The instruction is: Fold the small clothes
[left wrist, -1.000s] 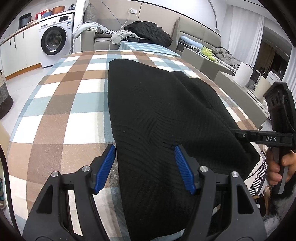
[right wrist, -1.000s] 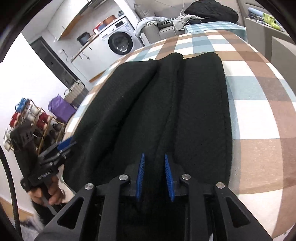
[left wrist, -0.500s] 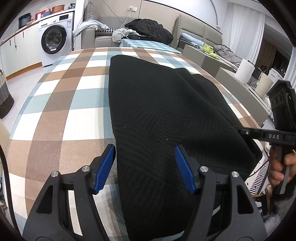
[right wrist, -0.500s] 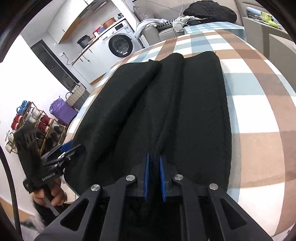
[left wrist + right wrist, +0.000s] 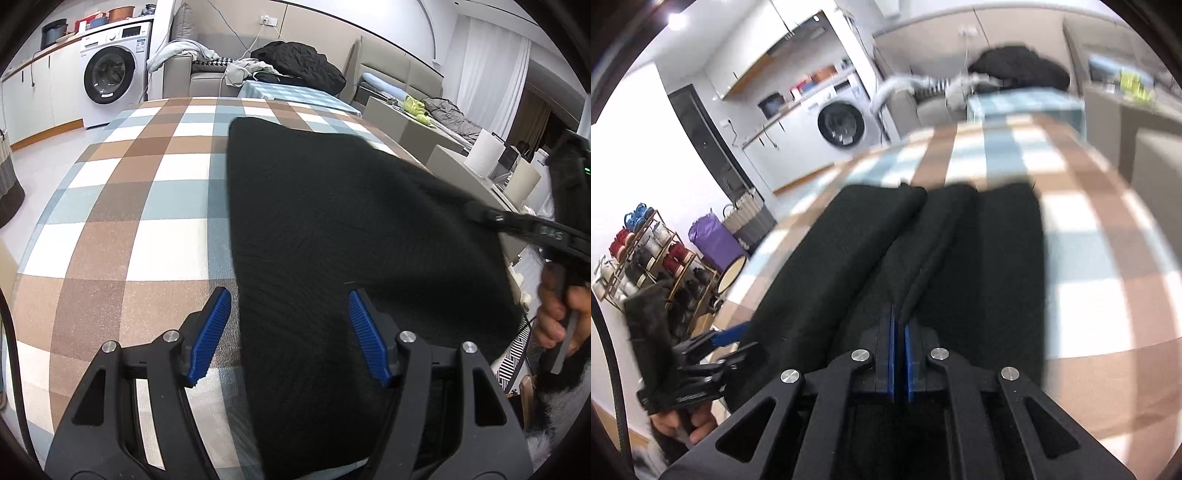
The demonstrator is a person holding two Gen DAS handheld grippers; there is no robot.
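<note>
— Both jaws first, please: how did they stand?

— Differently. On my right gripper the blue pads were pressed almost together, pinching a raised fold of the black knit garment near its close edge. On my left gripper the jaws stood wide apart and gripped nothing; the garment's left edge ran between the two blue pads, with cloth under the right pad and bare tablecloth under the left one.

— Where was the garment?

— It lay spread along the checked tablecloth, a pattern of brown, white and pale blue squares. From my right wrist I saw it gathered into long ridges running away from me, with open tablecloth to its right. From my left wrist it looked like one broad dark sheet, its near end hanging over the table edge.

— Could each gripper see the other?

— Yes. My right gripper reached into the garment's far side at the right of the left view, my right hand around its handle. My left hand showed low at the left of the blurred right view.

— Anything behind?

— A washing machine and a sofa strewn with clothes.
</note>
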